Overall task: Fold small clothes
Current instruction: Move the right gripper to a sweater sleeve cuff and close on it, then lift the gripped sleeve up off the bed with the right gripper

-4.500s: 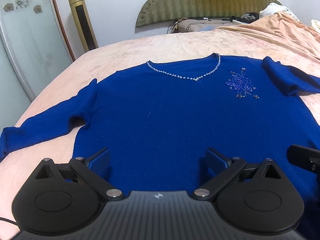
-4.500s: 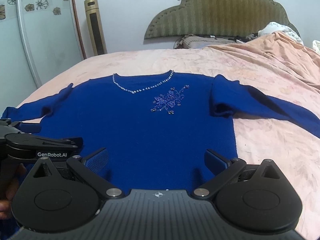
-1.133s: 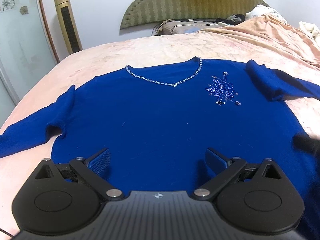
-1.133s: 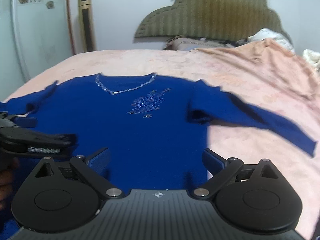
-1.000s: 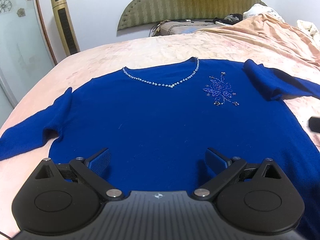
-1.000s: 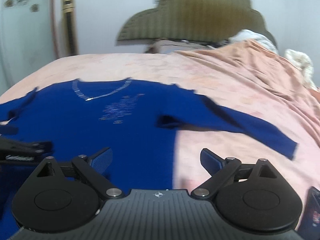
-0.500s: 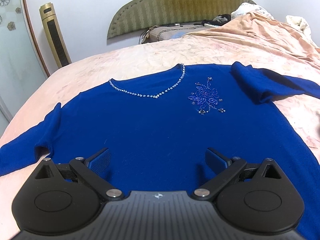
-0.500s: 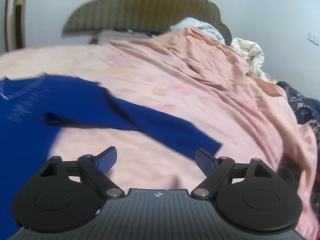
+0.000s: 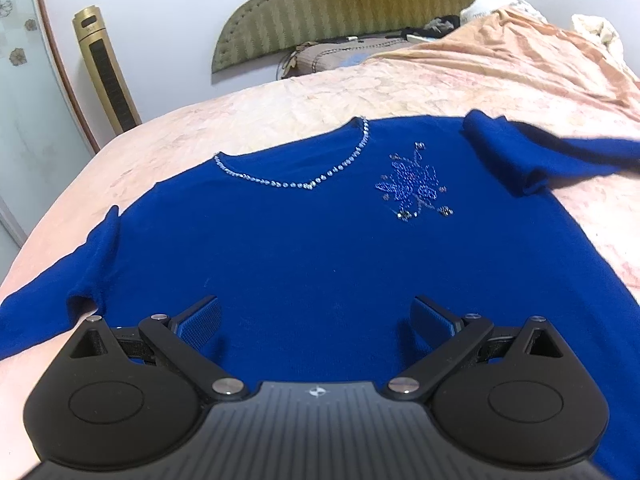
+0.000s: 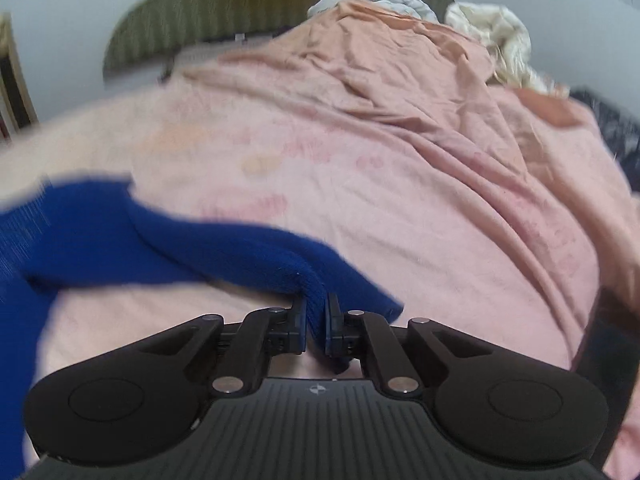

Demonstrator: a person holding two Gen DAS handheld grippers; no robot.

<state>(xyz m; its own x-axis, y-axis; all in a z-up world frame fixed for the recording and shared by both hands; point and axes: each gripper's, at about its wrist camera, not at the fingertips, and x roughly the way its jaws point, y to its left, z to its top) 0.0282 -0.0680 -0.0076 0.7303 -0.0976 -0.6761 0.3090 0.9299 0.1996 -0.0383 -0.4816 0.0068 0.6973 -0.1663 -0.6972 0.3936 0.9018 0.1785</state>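
The blue sweater (image 9: 304, 248) lies face up and spread flat on the pink bedspread (image 9: 280, 112). In the left wrist view its left sleeve (image 9: 44, 312) runs off the frame edge, so the cuff is cut off. The left gripper (image 9: 316, 320) hangs over the sweater's lower body with its jaws spread wide and nothing between them; the hem beneath is hidden by the gripper's black housing. A beaded neckline (image 9: 304, 176) and a sequin flower (image 9: 416, 184) show clearly. Farther right, the other sleeve (image 9: 540, 156) blurs as it leaves the frame. In the right wrist view that sleeve (image 10: 224, 252) is smeared, and its left part is hard to make out. The right gripper (image 10: 318, 316) is pinched tight on the sleeve near its cuff, a fold of knit squeezed between the pads. No containers are in view; a crumpled pale blanket (image 10: 496, 36) sits at the far right.
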